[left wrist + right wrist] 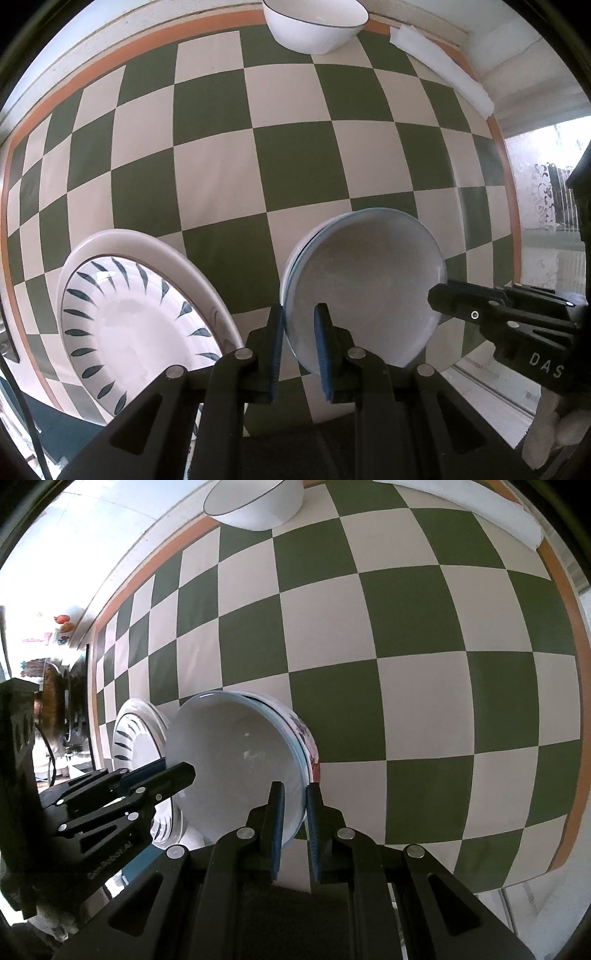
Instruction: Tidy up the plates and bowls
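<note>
Our left hand-held gripper (299, 347) pinches the near-left rim of a plain white glazed bowl with a pale blue edge line (364, 284), its blue pads nearly closed on the thin wall; our right hand-held gripper (295, 825) pinches the opposite rim of the same bowl (236, 757), jaws just as narrow. In the left wrist view the bowl sits in the lower middle of the frame, over the green-and-cream checked counter (258, 147), and seems to nest in a second bowl with a floral outside (312, 746), seen only as a sliver in the right wrist view.

We judge the main risk to be slipping: both grips are on smooth glaze at the very edge, so uneven lowering could tilt the bowl out of one pair of pads. We cannot tell whether the nested bowl is gripped too; if not, it could drop. Just left lies a wide white plate with dark leaf strokes around its well (133, 321), close enough to knock. A white bowl with a thin dark rim (314, 26) stands well apart at the top of the frame.
</note>
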{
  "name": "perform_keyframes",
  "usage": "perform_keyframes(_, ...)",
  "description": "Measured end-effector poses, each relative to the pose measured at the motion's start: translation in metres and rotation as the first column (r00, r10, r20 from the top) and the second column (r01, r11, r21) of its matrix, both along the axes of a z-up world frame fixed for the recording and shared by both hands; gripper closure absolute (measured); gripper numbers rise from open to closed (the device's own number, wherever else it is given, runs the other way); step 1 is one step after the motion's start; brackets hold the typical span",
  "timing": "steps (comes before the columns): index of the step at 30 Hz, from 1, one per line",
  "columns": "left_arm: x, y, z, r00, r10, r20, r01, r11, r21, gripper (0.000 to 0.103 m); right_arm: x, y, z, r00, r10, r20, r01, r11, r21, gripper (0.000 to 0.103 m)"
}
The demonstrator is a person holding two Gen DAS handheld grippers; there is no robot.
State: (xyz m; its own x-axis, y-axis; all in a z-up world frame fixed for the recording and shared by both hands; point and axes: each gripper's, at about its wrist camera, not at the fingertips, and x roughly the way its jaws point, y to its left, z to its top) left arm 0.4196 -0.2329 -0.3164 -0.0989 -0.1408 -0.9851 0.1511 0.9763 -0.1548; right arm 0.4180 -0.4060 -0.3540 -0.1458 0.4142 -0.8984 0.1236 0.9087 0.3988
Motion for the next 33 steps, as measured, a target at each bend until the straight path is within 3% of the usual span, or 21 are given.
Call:
perform_keyframes(4,0.011,0.007,0.027,0.998,0.031,0.046,-0.031,0.999,-0.009,0.088,0.007,-0.008,0.01,1.0,0.0,-0.003,0.0,0.999,0.035,0.089)
perform_keyframes(7,0.031,0.01,0.052,0.993,0.064,0.1,-0.062,0.998,-0.019,0.087,0.024,-0.018,0.03,0.999,-0.013,0.041,0.011,0.999,0.049,0.089)
perform_keyframes(9,0.053,0.013,0.066,0.986,0.091,0.137,-0.088,0.996,-0.034,0.08,0.042,-0.023,0.043,0.997,-0.021,0.08,0.016,0.998,0.06,0.089)
perform_keyframes(11,0.08,0.018,0.073,0.978,0.13,0.162,-0.124,0.991,-0.044,0.079,0.065,-0.03,0.053,0.993,-0.04,0.114,0.033,0.998,0.061,0.081)
perform_keyframes(13,0.107,0.022,0.073,0.972,0.161,0.17,-0.155,0.987,-0.05,0.079,0.091,-0.035,0.061,0.986,-0.06,0.155,0.051,0.997,0.061,0.06)
perform_keyframes(15,0.141,0.026,0.066,0.965,0.202,0.165,-0.196,0.979,-0.054,0.079,0.12,-0.04,0.064,0.976,-0.099,0.192,0.084,0.993,0.083,0.054)
perform_keyframes(22,0.222,0.021,0.024,0.968,0.232,0.098,-0.227,0.972,-0.059,0.079,0.21,-0.047,0.036,0.962,-0.164,0.219,0.153,0.986,0.066,0.053)
perform_keyframes(30,0.254,0.006,-0.028,0.973,0.229,0.023,-0.227,0.972,-0.066,0.079,0.267,-0.037,-0.02,0.976,-0.159,0.152,0.157,0.987,0.026,0.054)
perform_keyframes(32,0.256,0.005,-0.038,0.973,0.229,0.032,-0.227,0.972,-0.053,0.082,0.273,-0.035,-0.03,0.978,-0.155,0.142,0.152,0.988,0.027,0.059)
perform_keyframes(33,0.256,0.005,-0.042,0.972,0.231,0.036,-0.229,0.972,-0.057,0.091,0.275,-0.033,-0.034,0.98,-0.148,0.135,0.146,0.989,0.025,0.072)
